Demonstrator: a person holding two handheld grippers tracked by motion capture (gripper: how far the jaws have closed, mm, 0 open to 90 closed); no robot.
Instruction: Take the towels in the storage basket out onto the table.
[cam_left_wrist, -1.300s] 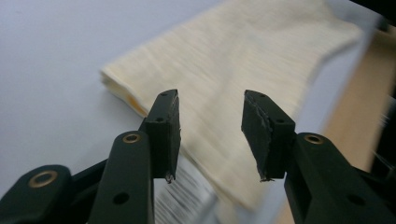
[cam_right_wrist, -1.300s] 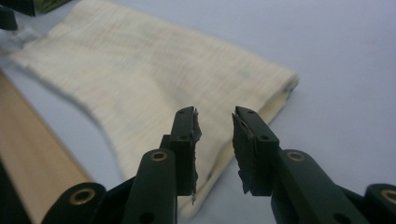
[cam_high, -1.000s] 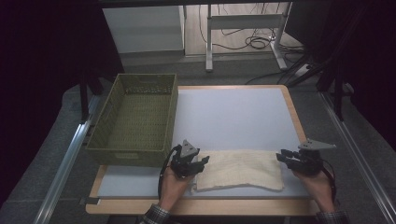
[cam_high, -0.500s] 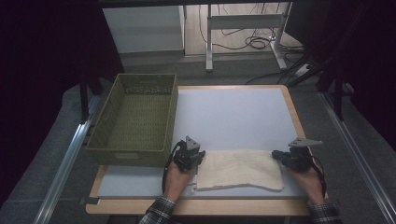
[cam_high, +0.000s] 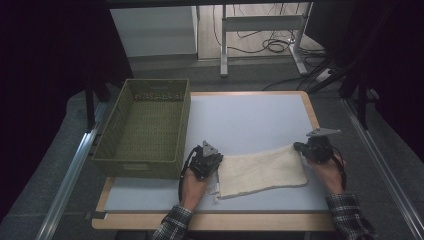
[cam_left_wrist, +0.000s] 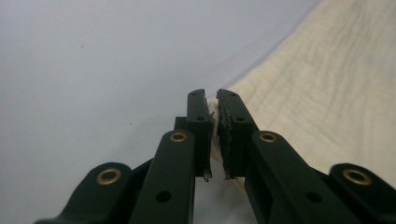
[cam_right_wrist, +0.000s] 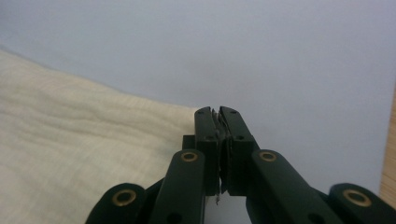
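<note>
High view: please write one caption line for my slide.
Two hand-held grippers, left gripper and right gripper, pinch opposite corners of a cream cloth beside a green basket.

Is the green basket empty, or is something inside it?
Empty: the high view shows the green basket with a bare woven floor and nothing inside.

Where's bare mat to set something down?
Free: the wide mat patch beyond the cloth, right of the basket; also the front strip below the cloth. Crowded: left gripper and right gripper at the cloth's ends.
</note>
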